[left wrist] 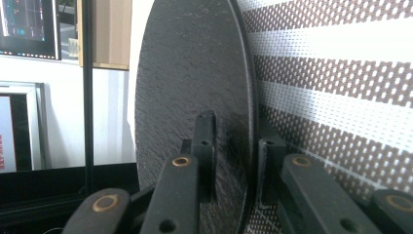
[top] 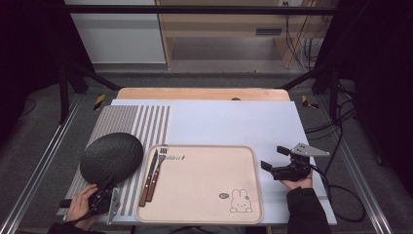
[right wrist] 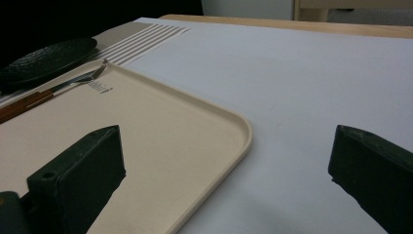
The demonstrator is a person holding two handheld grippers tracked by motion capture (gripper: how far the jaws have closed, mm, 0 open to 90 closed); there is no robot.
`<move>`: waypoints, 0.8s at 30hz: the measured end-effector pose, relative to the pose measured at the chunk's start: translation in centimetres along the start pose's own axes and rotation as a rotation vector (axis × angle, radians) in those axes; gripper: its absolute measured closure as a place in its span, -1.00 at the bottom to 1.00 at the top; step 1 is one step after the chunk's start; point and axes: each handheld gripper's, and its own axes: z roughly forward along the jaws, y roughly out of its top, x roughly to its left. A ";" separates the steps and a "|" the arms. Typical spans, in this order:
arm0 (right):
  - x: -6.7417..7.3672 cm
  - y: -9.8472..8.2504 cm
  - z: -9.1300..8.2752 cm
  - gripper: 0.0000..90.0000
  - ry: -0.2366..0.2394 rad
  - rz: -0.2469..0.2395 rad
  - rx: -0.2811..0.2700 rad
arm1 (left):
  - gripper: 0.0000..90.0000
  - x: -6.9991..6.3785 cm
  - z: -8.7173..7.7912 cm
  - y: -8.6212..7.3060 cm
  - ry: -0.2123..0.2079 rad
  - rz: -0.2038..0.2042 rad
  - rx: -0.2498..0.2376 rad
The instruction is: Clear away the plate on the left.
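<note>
You are finding open tabletop [top: 234,122] beyond the tray [top: 204,214]; the fork [top: 157,170] and knife [top: 148,176] are crowding its left edge beside the black plate [top: 111,157].

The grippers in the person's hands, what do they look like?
Both are black, each with two chunky jaws. The left gripper has jaw arms with brass-coloured rivets and small holes. The right gripper carries a grey three-cornered plate on top, and a black cable trails from it across the table. The person wears dark long sleeves.
</note>
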 end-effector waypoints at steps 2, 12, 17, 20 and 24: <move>0.0 0.0 0.0 -1.00 -0.001 0.001 -0.002 | 0.77 -0.1 0.1 0.0 0.001 0.002 0.000; 0.0 0.0 0.0 -1.00 -0.001 -0.001 0.000 | 0.84 -0.1 -0.1 0.3 0.024 0.046 0.015; 0.0 0.0 0.0 -1.00 0.000 0.003 0.004 | 0.90 0.4 -0.5 0.2 0.042 0.035 0.009; 0.0 0.0 0.0 -1.00 0.000 0.000 0.005 | 0.91 0.7 -0.5 0.2 0.038 0.032 0.007; 0.0 0.0 0.0 -1.00 0.000 0.002 0.004 | 0.91 1.0 -0.6 0.2 0.032 0.026 -0.005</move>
